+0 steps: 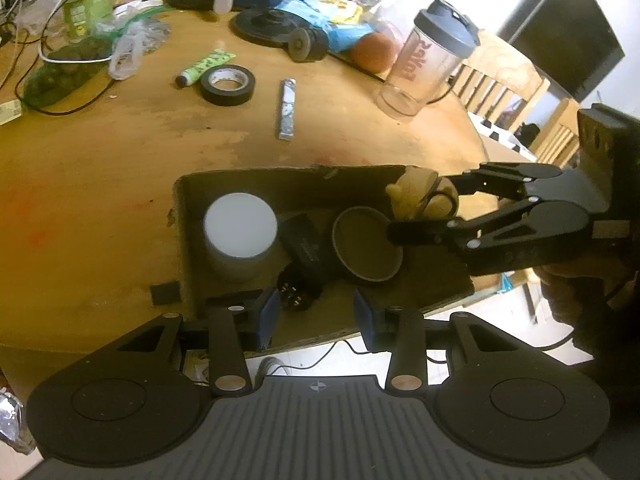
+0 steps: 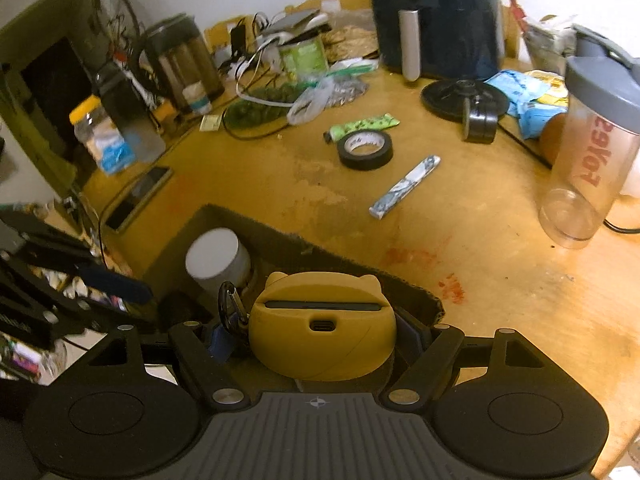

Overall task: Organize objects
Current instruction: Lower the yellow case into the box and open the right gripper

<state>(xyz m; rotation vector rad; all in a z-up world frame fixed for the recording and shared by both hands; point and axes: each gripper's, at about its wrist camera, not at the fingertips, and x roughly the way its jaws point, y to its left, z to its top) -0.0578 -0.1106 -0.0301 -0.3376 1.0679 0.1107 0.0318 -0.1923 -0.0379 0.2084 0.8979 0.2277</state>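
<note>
Right gripper (image 2: 316, 340) clamped on yellow earbud case (image 2: 322, 330), black clip ring (image 2: 231, 306) dangling at its side, case over right end of cardboard box (image 2: 276, 246). Left gripper (image 1: 316, 314) parted, nothing between pads, at box's near edge. Inside box: white cylinder (image 1: 240, 226), black device (image 1: 306, 246), round dark tin (image 1: 366, 244). Beyond on wooden table (image 1: 120, 184): tape roll (image 1: 227, 84), wrapped stick (image 1: 287, 109), shaker bottle (image 1: 432, 56).

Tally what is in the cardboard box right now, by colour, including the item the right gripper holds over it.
White: 1, the white cylinder
Black: 2, the round tin and the black case
Yellow: 1, the yellow earbud case in the right gripper
Total: 4
</note>
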